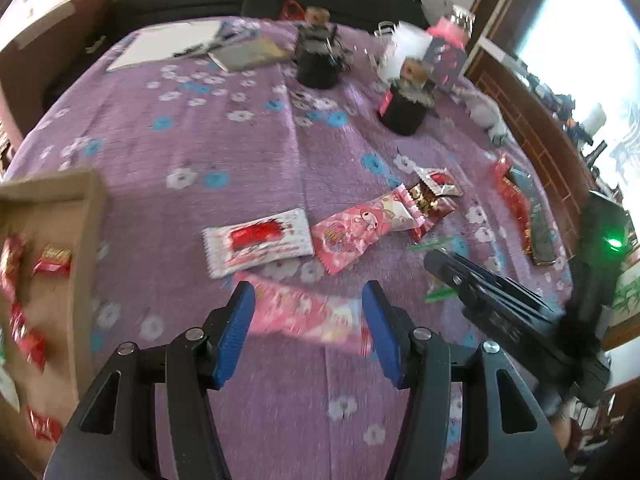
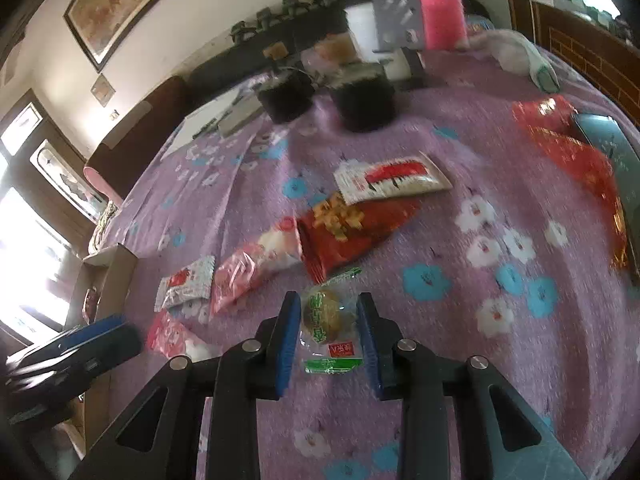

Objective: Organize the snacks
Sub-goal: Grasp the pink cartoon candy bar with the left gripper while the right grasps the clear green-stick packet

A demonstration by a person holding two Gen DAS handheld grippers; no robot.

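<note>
On the purple flowered cloth (image 1: pixel 240 152), the cardboard box (image 1: pixel 86 216) stands far to the left of the left gripper's (image 1: pixel 308 330) fingers, with red-wrapped candies (image 1: pixel 52 260) lying inside it. The left gripper's blue pads (image 1: pixel 234 332) are spread apart over a pink snack packet (image 1: pixel 308 312), which lies crosswise on the cloth between and just beyond the fingertips; the view is blurred there, and the pads do not appear to press on it. Just ahead of the left finger lies a white packet with a red picture (image 1: pixel 258 240), and ahead of the right finger, touching that packet's corner, a pink cartoon packet (image 1: pixel 360 228). Beyond that one, a dark red packet with gold print (image 1: pixel 430 200) lies partly under a small white and red sachet (image 1: pixel 438 182). To the right of the fingers the right gripper's black body (image 1: pixel 500 304) reaches in.

In the right wrist view, the left gripper's blue-padded finger (image 2: pixel 92 332) shows far to the left of the right gripper (image 2: pixel 328 334), with the box (image 2: pixel 116 276) behind it. The right gripper's fingers (image 2: pixel 290 332) stand narrowly apart on either side of a clear-wrapped round cake with green print (image 2: pixel 326 320); the wrapper fills the gap between the pads and they appear to touch its edges, though a firm pinch cannot be told. Ahead of the fingers lies the red packet with yellow print (image 2: pixel 352 232), and to the far right a crinkled red bag (image 2: pixel 572 148) beside a teal box (image 2: pixel 616 152).
</note>
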